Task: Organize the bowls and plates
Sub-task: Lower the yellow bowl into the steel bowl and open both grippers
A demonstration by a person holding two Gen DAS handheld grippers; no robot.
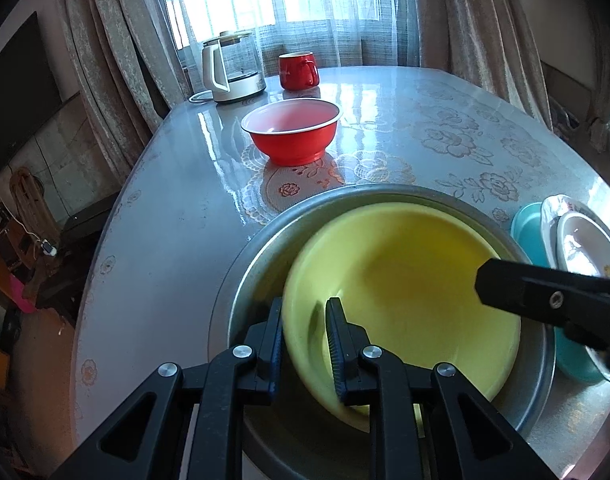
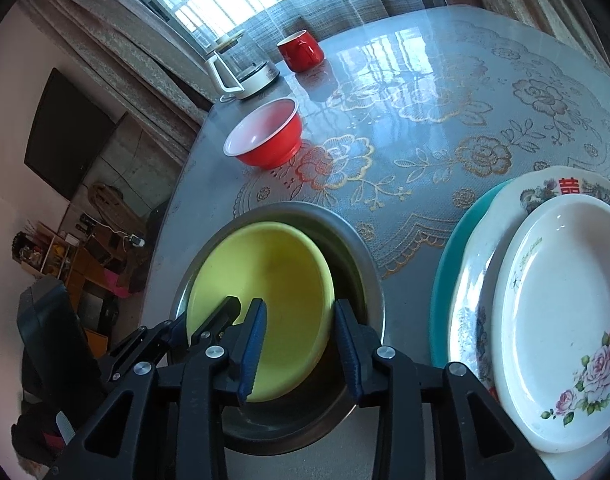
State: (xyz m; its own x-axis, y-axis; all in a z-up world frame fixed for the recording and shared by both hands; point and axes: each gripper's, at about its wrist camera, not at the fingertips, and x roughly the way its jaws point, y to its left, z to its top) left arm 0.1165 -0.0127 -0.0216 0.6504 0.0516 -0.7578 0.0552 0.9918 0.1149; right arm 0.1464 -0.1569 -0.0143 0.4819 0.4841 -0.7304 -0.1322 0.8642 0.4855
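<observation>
A yellow bowl sits tilted inside a steel bowl near the table's front edge. My left gripper straddles the yellow bowl's near-left rim, jaws a little apart, one finger outside and one inside. In the right wrist view my right gripper is open above the yellow bowl and the steel bowl, holding nothing. The left gripper's fingers show at the yellow bowl's left rim. A red bowl stands farther back. A stack of plates lies to the right, white floral ones on a teal one.
A red mug and a glass kettle on its base stand at the table's far edge by the curtained window. The table has a glossy floral cover. The floor and clutter lie past its left edge.
</observation>
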